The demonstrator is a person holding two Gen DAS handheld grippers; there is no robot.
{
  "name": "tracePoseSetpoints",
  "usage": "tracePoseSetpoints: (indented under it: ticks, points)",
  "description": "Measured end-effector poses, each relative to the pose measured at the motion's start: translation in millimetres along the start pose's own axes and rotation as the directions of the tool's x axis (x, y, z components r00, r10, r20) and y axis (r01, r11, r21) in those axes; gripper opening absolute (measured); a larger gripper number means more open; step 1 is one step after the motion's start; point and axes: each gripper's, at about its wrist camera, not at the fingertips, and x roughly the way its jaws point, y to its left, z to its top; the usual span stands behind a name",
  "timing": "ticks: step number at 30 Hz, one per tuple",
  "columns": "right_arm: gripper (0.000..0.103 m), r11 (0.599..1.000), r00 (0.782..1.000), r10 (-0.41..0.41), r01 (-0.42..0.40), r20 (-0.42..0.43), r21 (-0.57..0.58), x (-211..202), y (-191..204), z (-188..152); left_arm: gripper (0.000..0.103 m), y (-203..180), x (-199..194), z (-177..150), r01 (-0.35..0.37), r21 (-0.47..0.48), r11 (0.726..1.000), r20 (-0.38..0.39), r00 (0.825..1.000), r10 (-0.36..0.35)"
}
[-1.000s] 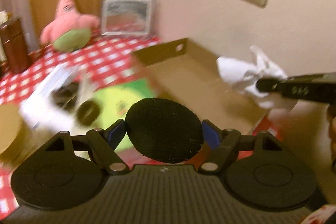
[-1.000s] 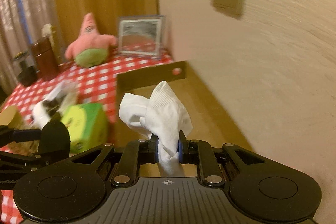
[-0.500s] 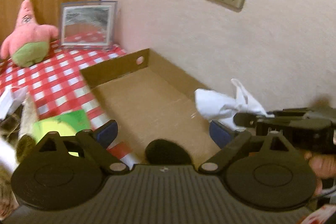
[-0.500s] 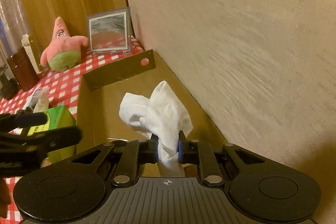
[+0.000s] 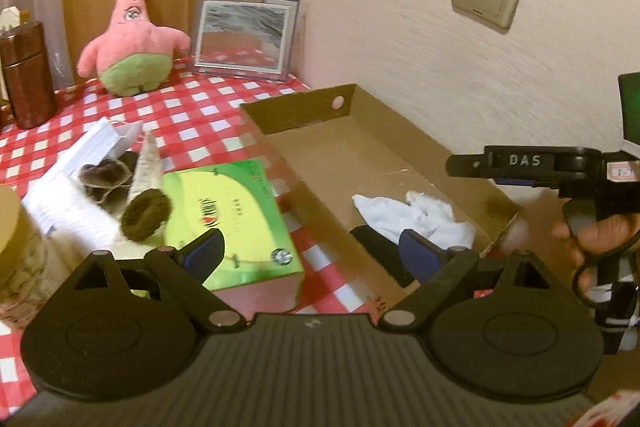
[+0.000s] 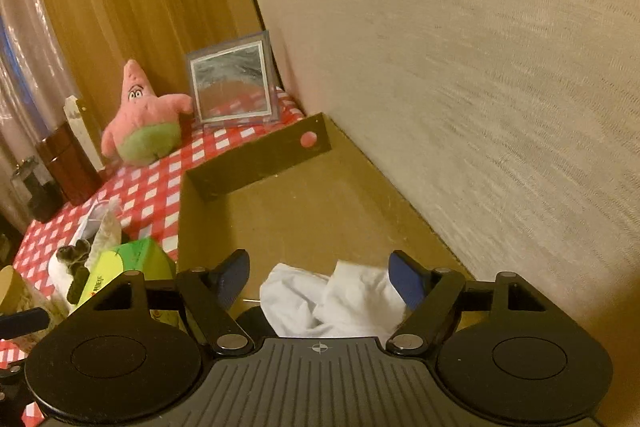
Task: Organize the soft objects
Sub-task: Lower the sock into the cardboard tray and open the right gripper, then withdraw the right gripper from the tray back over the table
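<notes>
A white sock point(image 5: 416, 217) point(image 6: 332, 301) lies crumpled in the near end of the shallow cardboard box point(image 5: 320, 107) point(image 6: 256, 163). A black soft piece point(image 5: 372, 247) lies under and beside it in the box. My left gripper point(image 5: 310, 253) is open and empty, above the box's near left edge. My right gripper point(image 6: 318, 277) is open and empty, just above the white sock; it shows in the left wrist view point(image 5: 520, 163) at the right. A pink star plush point(image 5: 134, 43) point(image 6: 146, 123) sits at the back of the checked table.
A green tissue box point(image 5: 232, 223) point(image 6: 120, 267) lies left of the cardboard box. A pile of white and dark items point(image 5: 104, 179) is beyond it. A framed mirror point(image 5: 244, 35) leans on the wall. A brown canister point(image 5: 26, 75) stands at the far left.
My right gripper opened and dropped the white sock into the box. My left gripper, open since half a second ago, let go of the black piece and turned left.
</notes>
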Motion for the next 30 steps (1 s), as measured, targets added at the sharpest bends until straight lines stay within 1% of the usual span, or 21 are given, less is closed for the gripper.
tracePoseSetpoints:
  ticks: [7, 14, 19, 23, 30]
  points:
    - [0.076, 1.0, 1.0, 0.007, -0.007, -0.017, -0.004, -25.1, 17.7, -11.3, 0.093, 16.1, -29.3, -6.5, -0.037, -0.05, 0.998, 0.017, 0.999, 0.038]
    - [0.076, 0.997, 0.997, 0.07, -0.071, -0.017, -0.035, -62.3, 56.4, -26.3, 0.093, 37.6, -70.5, -18.8, -0.108, -0.083, 0.991, 0.039, 0.993, 0.112]
    - [0.076, 0.992, 0.994, 0.105, -0.106, -0.025, -0.073, -82.0, 85.2, -38.9, 0.093, 55.1, -98.3, -33.5, -0.173, -0.105, 0.979, 0.032, 0.984, 0.177]
    - [0.076, 0.987, 0.991, 0.125, -0.128, -0.038, -0.092, -89.7, 102.9, -46.9, 0.093, 64.3, -118.2, -46.1, -0.218, -0.109, 0.97, 0.031, 0.974, 0.222]
    - [0.076, 0.977, 0.987, 0.151, -0.157, -0.051, -0.145, -101.3, 128.9, -55.7, 0.091, 80.9, -148.1, -64.9, -0.275, -0.135, 0.952, 0.035, 0.959, 0.282]
